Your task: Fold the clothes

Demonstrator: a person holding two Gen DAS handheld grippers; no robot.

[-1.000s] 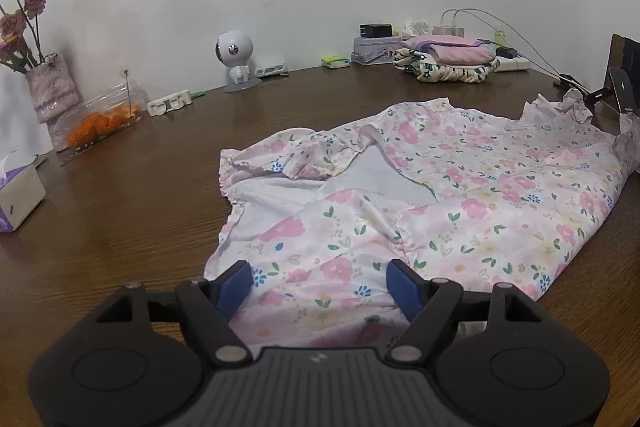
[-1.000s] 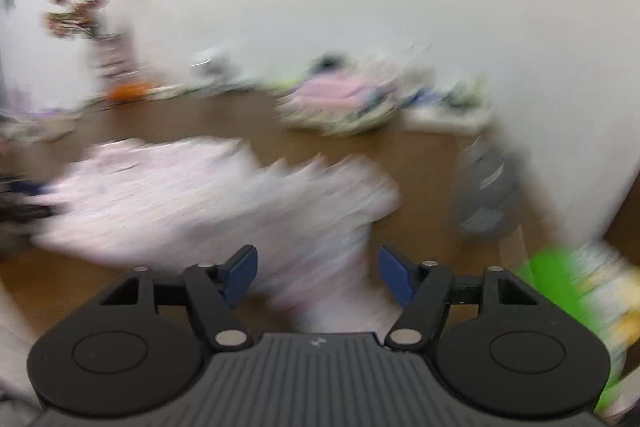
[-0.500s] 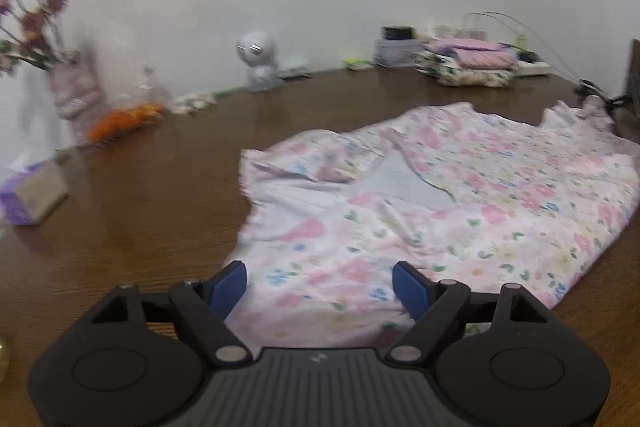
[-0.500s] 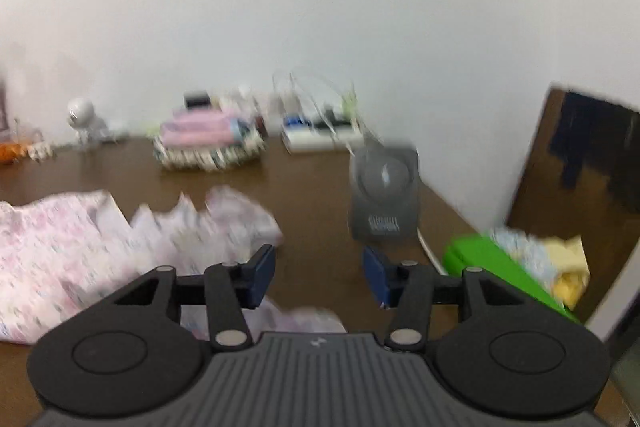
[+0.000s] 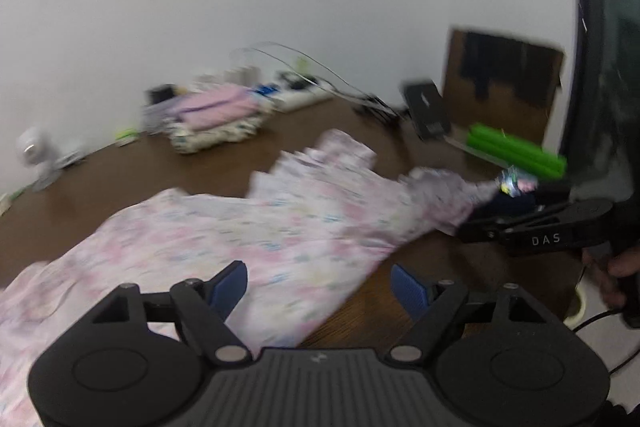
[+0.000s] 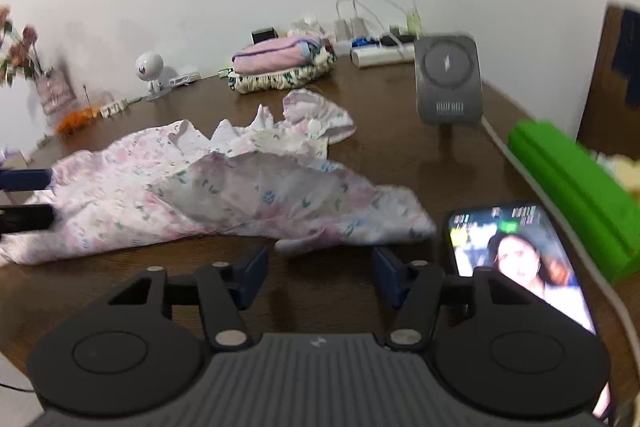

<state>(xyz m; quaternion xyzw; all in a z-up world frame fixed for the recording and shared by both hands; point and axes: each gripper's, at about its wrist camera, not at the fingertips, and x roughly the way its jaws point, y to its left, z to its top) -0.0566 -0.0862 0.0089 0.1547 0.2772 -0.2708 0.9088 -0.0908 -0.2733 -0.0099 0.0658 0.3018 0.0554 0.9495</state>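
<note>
One readable mark — "DAS" on the right gripper [image 5: 486,209].

Smeared by motion in the left wrist view: print on the pink floral cotton garment [image 5: 248,239] unreadable. Cut off at the left edge there. In the right wrist view, lit black phone [image 6: 516,259] partly hidden behind the right gripper [image 6: 320,271]; far pink flowers [image 6: 18,47] blurred, perhaps artificial.

Your crumpled white cotton garment [image 6: 224,195] carries pink flowers and green leaves; the wooden table [image 6: 400,155] is dark brown, your fingers [image 6: 251,271] blue.
</note>
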